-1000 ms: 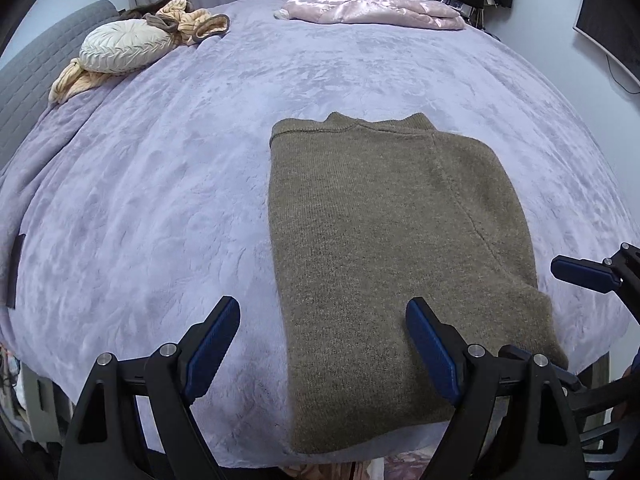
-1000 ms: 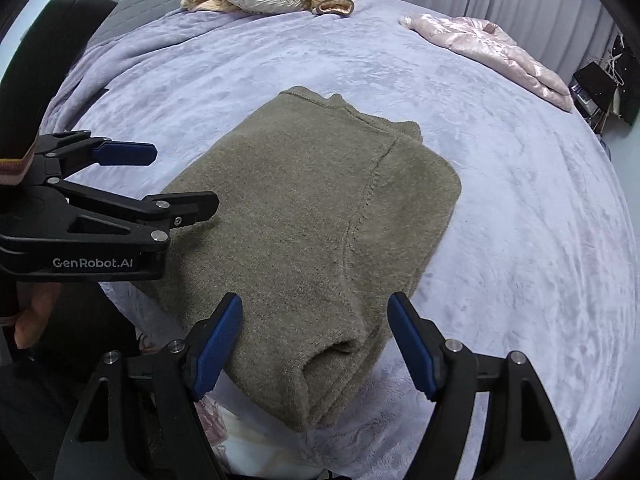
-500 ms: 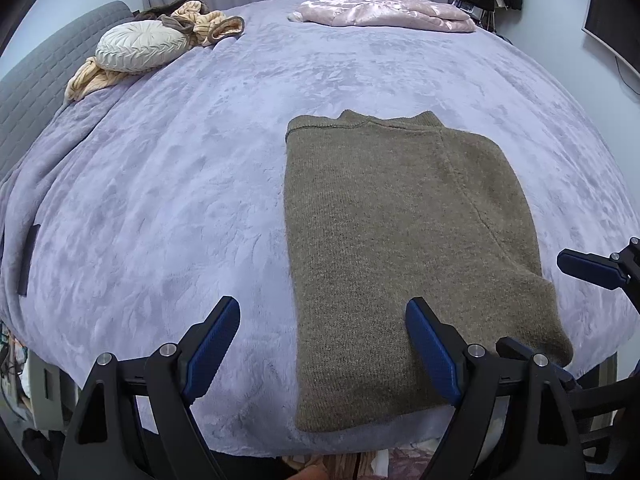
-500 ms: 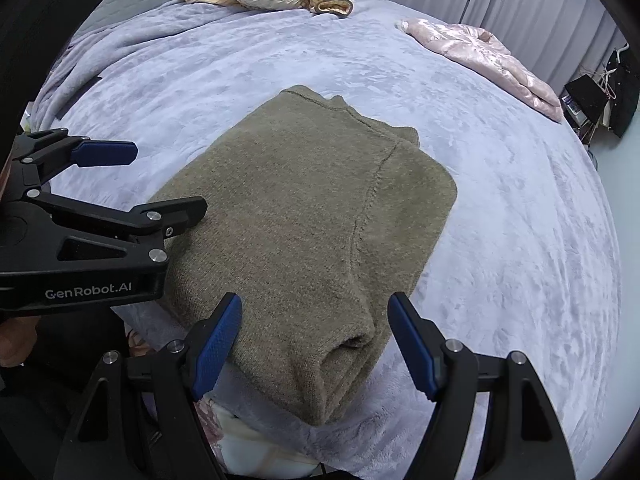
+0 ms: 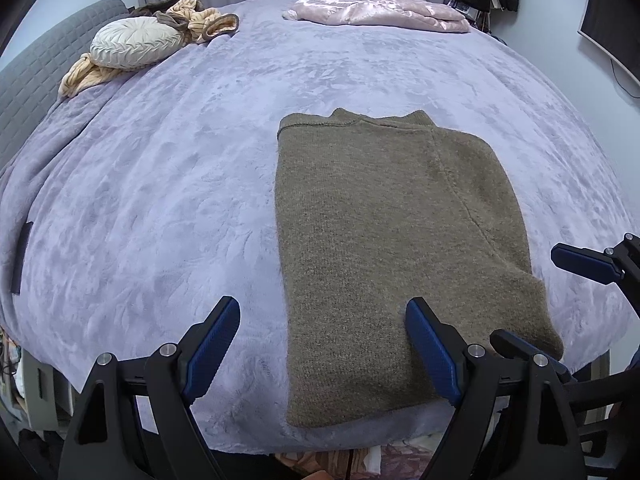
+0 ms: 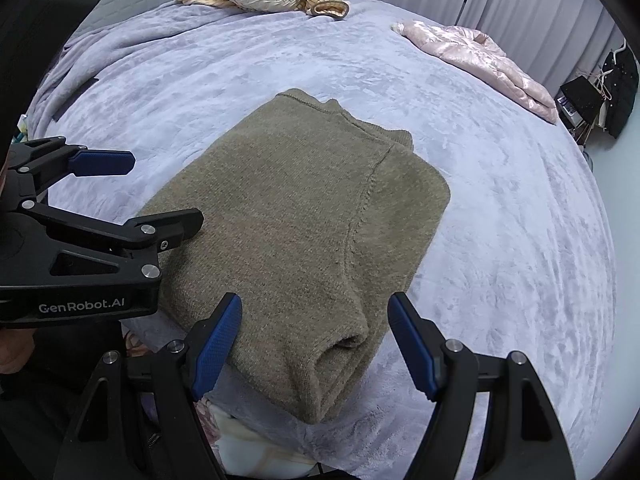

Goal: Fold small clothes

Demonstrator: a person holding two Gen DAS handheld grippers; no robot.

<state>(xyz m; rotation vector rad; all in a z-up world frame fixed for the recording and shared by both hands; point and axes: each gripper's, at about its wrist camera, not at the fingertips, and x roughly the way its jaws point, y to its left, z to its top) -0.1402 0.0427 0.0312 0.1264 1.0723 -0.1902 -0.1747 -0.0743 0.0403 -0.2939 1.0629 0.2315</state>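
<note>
We hold both grippers open and empty above the near edge of the lilac plush bed (image 5: 160,184), where the olive-brown knitted sweater (image 5: 384,216) lies part-folded, long axis running away from us; left gripper (image 5: 324,344) over its near-left corner, right gripper (image 6: 316,340) over its near-right corner.

sweater (image 5: 384,232) olive | blanket (image 5: 160,200) lilac; faint leaf pattern, perhaps | tongs' pads (image 5: 212,338) blue

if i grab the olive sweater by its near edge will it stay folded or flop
The olive sweater is soft knit in loose layers, so it will probably sag and unfold from one pinch. It looks thick, so likely fairly heavy. The plush bedspread may cling and drag, so pushing would probably bunch it.
</note>
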